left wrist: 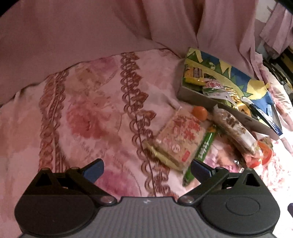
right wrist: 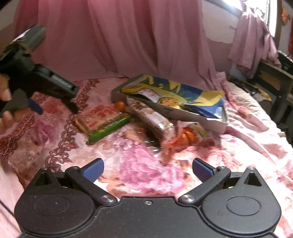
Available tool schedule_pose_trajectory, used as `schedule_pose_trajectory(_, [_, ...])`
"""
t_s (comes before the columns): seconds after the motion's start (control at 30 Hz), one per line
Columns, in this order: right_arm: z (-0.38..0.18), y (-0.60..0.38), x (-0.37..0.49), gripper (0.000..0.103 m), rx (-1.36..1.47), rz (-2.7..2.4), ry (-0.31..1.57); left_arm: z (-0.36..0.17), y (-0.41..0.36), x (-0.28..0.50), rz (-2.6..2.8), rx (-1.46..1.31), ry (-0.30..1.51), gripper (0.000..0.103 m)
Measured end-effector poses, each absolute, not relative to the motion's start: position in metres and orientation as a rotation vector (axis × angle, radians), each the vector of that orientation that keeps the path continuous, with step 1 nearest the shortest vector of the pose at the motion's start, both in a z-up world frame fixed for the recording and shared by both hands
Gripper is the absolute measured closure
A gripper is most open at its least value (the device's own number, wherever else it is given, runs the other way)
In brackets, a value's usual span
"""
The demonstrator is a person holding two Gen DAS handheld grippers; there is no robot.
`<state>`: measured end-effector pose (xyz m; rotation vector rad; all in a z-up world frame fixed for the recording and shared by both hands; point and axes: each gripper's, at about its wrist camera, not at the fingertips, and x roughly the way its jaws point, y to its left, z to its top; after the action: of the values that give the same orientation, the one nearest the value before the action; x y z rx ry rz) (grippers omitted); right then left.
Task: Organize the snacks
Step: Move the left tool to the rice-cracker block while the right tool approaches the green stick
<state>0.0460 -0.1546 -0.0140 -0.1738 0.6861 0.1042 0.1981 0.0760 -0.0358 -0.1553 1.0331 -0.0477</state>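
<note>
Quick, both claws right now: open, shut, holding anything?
Left claw: open, holding nothing, over the bedspread.
Right claw: open, holding nothing.

Both views are dim and warm, tinted pink, with fisheye bending that curves the bed (left wrist: pixel 91 113) and curtain (left wrist: pixel 91 33) toward the black corners. In the right wrist view daylight enters from a blown-out window (right wrist: pixel 271 16) at the upper right, and glare whitens the bedding along the right edge of the left wrist view. The snacks (right wrist: pixel 155 119) at mid-frame look soft and smeared, and the left tool (right wrist: pixel 55 102) at the left of the right wrist view is motion-blurred.
</note>
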Motion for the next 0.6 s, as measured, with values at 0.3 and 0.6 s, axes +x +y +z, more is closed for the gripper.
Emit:
schedule_pose_trajectory(0.3, [-0.033, -0.115, 0.092, 0.001, -0.154, 0.175, 0.712, -0.052, 0.066, 0.23, -0.097, -0.123, 1.047, 0.0])
schedule_pose_trajectory(0.6, [-0.068, -0.081, 0.147, 0.001, -0.128, 0.152, 0.778, -0.063, 0.062, 0.242, -0.139, -0.116, 1.078, 0.0])
